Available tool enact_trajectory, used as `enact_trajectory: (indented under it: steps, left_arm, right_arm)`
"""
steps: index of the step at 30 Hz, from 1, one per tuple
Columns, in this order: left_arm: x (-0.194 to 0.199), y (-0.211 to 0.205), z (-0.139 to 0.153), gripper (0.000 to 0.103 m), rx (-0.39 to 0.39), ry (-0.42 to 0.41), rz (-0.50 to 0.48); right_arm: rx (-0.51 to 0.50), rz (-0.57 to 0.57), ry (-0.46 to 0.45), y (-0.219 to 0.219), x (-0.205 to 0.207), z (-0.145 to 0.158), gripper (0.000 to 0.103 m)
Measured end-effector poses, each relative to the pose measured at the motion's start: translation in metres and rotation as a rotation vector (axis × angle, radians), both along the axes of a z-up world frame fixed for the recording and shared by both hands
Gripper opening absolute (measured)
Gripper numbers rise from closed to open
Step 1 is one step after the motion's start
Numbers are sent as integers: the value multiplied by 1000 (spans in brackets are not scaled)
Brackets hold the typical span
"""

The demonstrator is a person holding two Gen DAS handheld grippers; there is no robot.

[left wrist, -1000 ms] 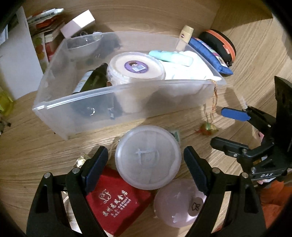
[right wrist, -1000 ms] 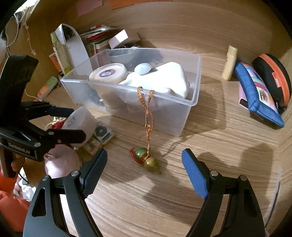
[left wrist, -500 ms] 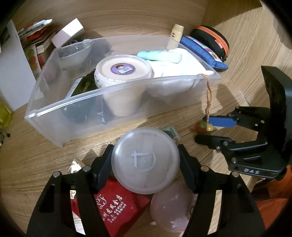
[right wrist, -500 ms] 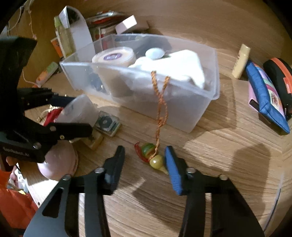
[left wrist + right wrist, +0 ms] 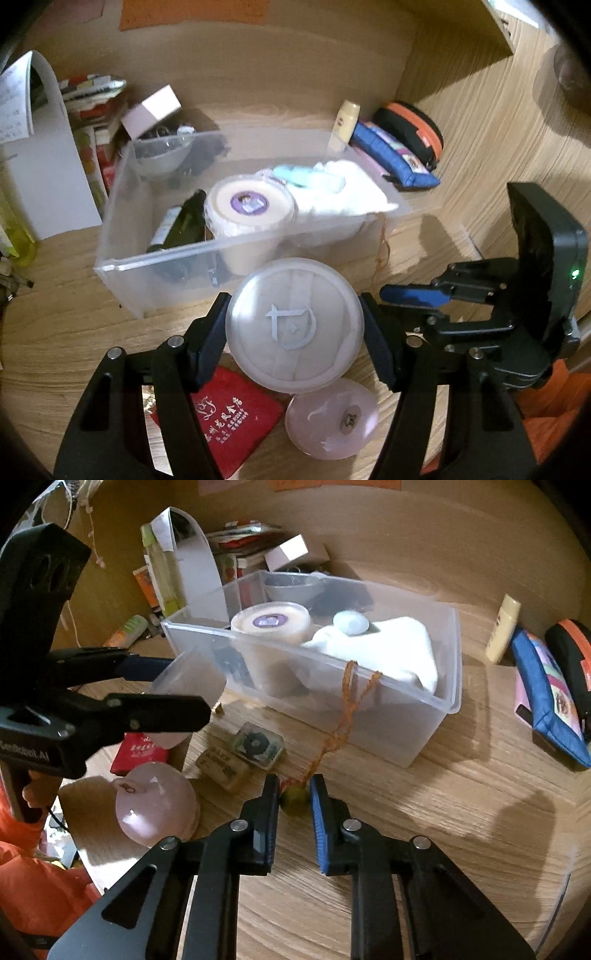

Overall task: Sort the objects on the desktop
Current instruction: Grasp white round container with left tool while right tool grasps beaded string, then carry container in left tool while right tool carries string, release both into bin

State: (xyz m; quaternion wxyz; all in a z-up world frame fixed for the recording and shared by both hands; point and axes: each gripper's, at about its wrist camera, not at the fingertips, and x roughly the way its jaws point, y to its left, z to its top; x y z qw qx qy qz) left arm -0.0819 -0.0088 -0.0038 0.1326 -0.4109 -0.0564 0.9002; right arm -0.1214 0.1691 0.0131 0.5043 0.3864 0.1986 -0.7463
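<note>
Frosted round jar (image 5: 294,325) sits clamped between the left gripper (image 5: 294,332) fingers, lifted above the red pouch (image 5: 229,413) near the desk's (image 5: 461,830) front edge. Right gripper (image 5: 294,801) is pinched nearly closed on the green bead (image 5: 294,800); its orange cord (image 5: 347,705) hangs from the clear bin's (image 5: 447,686) front rim. Bin contents blur together.

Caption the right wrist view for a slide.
Right gripper shut on a corded bead before the clear bin; left gripper holds a round tub.
</note>
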Motion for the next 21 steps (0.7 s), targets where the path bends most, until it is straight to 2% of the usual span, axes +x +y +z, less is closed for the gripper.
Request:
enact_trajectory:
  steps: [9,17,21]
  left_arm:
    - [6,-15,26,67,20,73,39]
    - [-1,-27,40,67,25,106,84]
    - [-3,-37,48,67,37,127,104]
  right_arm:
    - [-42,-39,22,5,-4,15,15]
    - [-133,-83,97,13,-12,53,15]
    - [-171,-113,106,8,-26,68,15]
